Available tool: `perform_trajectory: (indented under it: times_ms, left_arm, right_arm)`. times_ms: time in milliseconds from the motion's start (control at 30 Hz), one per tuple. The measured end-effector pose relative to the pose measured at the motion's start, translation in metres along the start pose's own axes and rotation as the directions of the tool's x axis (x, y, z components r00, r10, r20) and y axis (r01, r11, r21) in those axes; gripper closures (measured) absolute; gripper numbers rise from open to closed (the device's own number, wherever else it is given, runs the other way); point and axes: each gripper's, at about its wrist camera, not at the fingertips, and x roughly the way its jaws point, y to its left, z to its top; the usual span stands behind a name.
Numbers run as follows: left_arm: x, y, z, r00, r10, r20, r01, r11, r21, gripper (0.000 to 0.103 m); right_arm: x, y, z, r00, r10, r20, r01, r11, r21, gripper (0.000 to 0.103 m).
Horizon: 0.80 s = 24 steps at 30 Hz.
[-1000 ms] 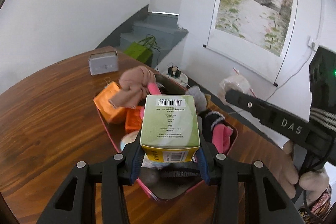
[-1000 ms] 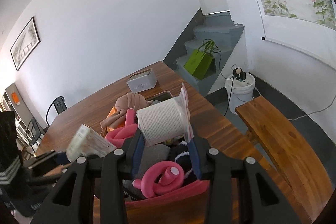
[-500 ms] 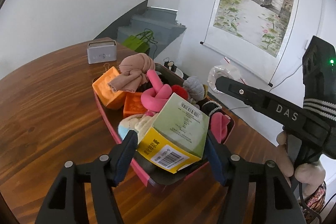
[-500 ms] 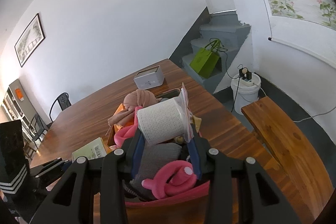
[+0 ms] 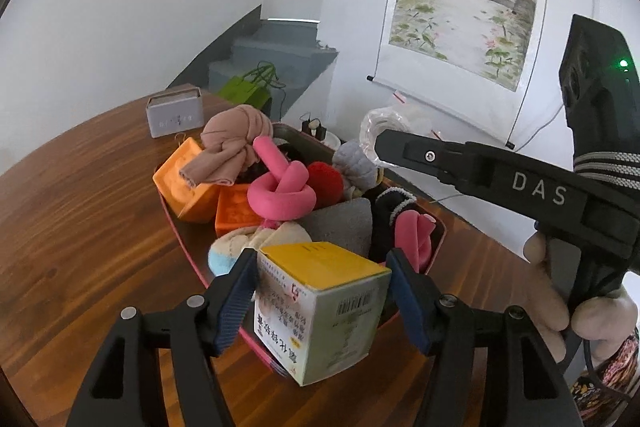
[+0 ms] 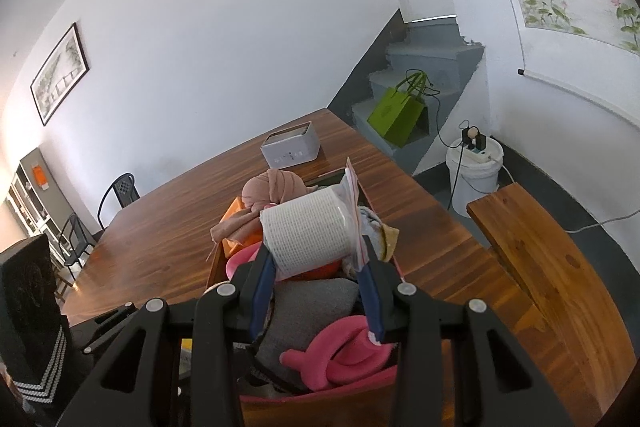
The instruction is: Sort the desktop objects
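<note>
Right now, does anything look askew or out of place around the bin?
The pink bin is heaped above its rim. The yellow-topped box sits tilted, corner-forward, between the left gripper's fingers at the bin's near edge. The bagged white roll hangs in the right gripper above the pile.

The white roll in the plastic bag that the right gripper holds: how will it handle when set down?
The bagged roll looks soft and light, so the right gripper may squash it slightly. Its round shape suggests it could roll off the heaped tray. The loose, glossy plastic bag may slip.
</note>
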Motion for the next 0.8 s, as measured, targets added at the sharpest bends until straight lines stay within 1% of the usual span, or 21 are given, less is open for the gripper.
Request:
perform_trajectory:
  times_ms: [100,133,167,233,367,500,600,667,700,733,767,800]
  left_arm:
    - [-0.003,0.005,-0.001,1.0,-0.022,0.005,0.022,0.999,-0.024,0.037]
    - [-0.004,0.007,-0.001,1.0,-0.028,0.005,0.028,0.999,-0.033,0.032]
    - [-0.006,0.009,-0.001,0.999,-0.038,0.009,0.039,0.998,-0.046,0.029]
    - [-0.01,0.011,-0.003,0.999,-0.049,0.018,0.05,0.997,-0.06,0.029]
    - [-0.017,0.009,-0.004,0.999,-0.042,0.03,0.043,0.998,-0.045,0.029]
    - [-0.023,0.007,-0.005,0.999,-0.033,0.043,0.035,0.999,-0.028,0.029]
    - [-0.026,0.005,-0.005,0.998,-0.025,0.053,0.026,0.999,-0.022,0.029]
    - [-0.027,0.005,-0.005,0.998,-0.014,0.06,0.015,1.0,-0.017,0.029]
    - [-0.027,0.004,-0.005,0.998,-0.008,0.062,0.009,1.0,-0.016,0.029]
    - [-0.027,0.004,-0.005,0.998,-0.002,0.063,0.003,1.0,-0.015,0.026]
    - [-0.027,0.004,-0.006,0.998,0.004,0.064,-0.003,1.0,-0.018,0.02]
    - [-0.027,0.005,-0.007,0.998,0.008,0.069,-0.006,1.0,-0.023,0.019]
  right_arm:
    - [0.0,0.002,-0.001,1.0,0.027,-0.011,-0.027,1.0,-0.012,0.061]
    - [0.0,0.004,-0.001,0.999,0.034,-0.015,-0.034,0.999,-0.019,0.061]
    - [0.001,0.006,-0.002,0.999,0.039,-0.019,-0.039,0.999,-0.028,0.06]
    - [0.004,0.009,-0.004,0.998,0.051,-0.031,-0.052,0.998,-0.042,0.06]
    - [0.008,0.014,-0.008,0.997,0.061,-0.055,-0.064,0.996,-0.06,0.06]
    - [0.011,0.012,-0.01,0.994,0.074,-0.08,-0.077,0.996,-0.042,0.059]
    - [0.01,0.011,-0.011,0.994,0.074,-0.082,-0.077,0.996,-0.034,0.059]
    - [0.009,0.01,-0.012,0.994,0.072,-0.084,-0.075,0.997,-0.034,0.057]
    - [0.009,0.01,-0.012,0.994,0.071,-0.085,-0.074,0.997,-0.034,0.055]
    - [0.008,0.01,-0.012,0.994,0.07,-0.087,-0.073,0.997,-0.034,0.053]
    - [0.008,0.01,-0.012,0.994,0.069,-0.088,-0.072,0.997,-0.034,0.052]
    - [0.007,0.009,-0.013,0.994,0.068,-0.089,-0.072,0.997,-0.034,0.051]
